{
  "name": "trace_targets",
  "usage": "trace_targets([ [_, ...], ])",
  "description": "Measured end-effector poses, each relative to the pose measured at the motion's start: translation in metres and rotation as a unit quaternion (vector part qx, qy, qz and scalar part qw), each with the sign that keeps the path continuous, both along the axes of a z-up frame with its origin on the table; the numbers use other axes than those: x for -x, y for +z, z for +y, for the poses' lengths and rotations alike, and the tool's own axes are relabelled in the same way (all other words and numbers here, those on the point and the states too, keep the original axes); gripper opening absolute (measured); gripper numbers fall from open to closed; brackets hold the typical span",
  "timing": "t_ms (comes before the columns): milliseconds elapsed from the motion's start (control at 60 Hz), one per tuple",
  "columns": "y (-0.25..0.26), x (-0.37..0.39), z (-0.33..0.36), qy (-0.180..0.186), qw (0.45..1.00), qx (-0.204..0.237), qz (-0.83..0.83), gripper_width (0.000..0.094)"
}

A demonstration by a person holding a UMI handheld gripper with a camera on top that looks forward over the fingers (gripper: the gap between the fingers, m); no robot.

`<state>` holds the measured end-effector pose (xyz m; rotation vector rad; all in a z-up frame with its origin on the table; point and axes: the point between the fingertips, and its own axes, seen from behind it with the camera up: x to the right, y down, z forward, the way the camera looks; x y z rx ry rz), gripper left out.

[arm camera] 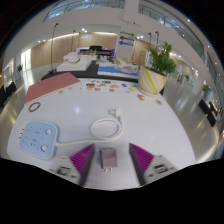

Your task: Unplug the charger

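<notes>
Charger (107, 157), small and dark, pinched between the two pink pads (81, 157) of the gripper (108, 158), pressed from both sides, lifted off the white table (150, 125). Held nearest of everything, right at the fingertips, apart from the power strip. White cable (108, 128) running from just ahead of the fingers, curling into a loop on the tabletop. Off toward the left finger, a light blue power strip (39, 138) lying flat on the table, round sockets on its top face, no plug seen in them. Farther left on the table, a thin ring-shaped outline (33, 106), too small to tell what. Beyond the cable loop, a few tiny bits (115, 112) scattered on the white surface, colours reddish and pale, not identifiable. At the table's far left end, a flat reddish-brown board (50, 86). Past the table's far edge, more tables (100, 68) with items on top, blurred. To the right of those, a green potted plant (163, 60) in a pale planter. Farthest back, an upright sign (124, 47) with blue print, unreadable, and a bright hall with large windows (165, 15) and ceiling lights.
</notes>
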<state>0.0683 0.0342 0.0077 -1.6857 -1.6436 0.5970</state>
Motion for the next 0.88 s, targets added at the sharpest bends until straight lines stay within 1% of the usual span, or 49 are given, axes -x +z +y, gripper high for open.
trace_targets([
  [33,0.012,0.000,0.002,0.001,1.000,-0.007,0.010,0.0876],
  [67,0.030,-0.003,0.002,0.001,1.000,-0.010,0.022,0.0835],
  [150,0.077,-0.025,-0.004,0.008,0.999,0.000,0.047,0.0852],
  [283,0.153,-0.121,-0.016,0.011,0.999,0.017,0.027,0.0846],
  [400,0.202,-0.214,-0.027,0.011,0.999,0.029,0.014,0.0850],
  [500,0.216,-0.275,-0.027,0.005,1.000,0.027,0.006,0.0849],
  [567,0.218,-0.305,-0.029,0.011,0.999,0.031,0.002,0.0850],
  [633,0.214,-0.327,-0.033,0.022,0.999,0.047,-0.009,0.0851],
  [683,0.210,-0.337,-0.031,0.024,0.998,0.054,-0.011,0.0851],
  [767,0.209,-0.347,-0.016,0.019,0.999,0.042,-0.009,0.0853],
  [833,0.209,-0.348,-0.009,0.023,0.999,0.028,-0.003,0.0861],
  [883,0.209,-0.354,-0.008,0.026,0.999,0.032,-0.006,0.0860],
])
